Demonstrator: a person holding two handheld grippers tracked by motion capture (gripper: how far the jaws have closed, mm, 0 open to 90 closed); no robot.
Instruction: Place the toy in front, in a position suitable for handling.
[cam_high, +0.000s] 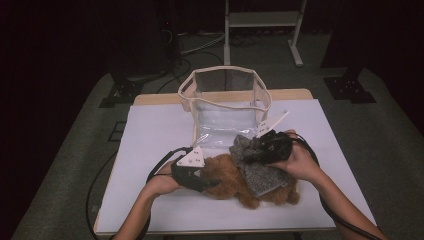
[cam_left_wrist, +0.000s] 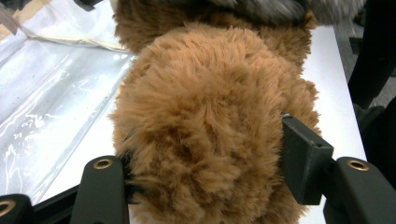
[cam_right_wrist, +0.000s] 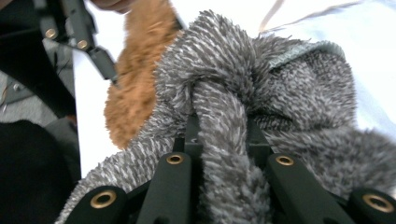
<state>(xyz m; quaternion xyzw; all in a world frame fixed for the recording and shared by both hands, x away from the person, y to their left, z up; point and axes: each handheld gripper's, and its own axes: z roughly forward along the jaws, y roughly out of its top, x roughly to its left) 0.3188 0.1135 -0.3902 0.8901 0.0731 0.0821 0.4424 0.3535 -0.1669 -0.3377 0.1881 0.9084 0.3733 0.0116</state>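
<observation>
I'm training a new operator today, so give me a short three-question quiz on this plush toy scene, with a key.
1. True or false: the left gripper is clamped on the brown plush toy.
2. What is pinched in the right gripper?
A. a fold of the grey fuzzy cloth
B. the handle of the clear bag
C. a cable
3. Which way does the clear bag lie from the toy, as the high view shows it: nearer the person or farther away?

Key: 1 true, with the fur bulging between its jaws. 2 A. 3 Farther away, at the table's back edge.
</observation>
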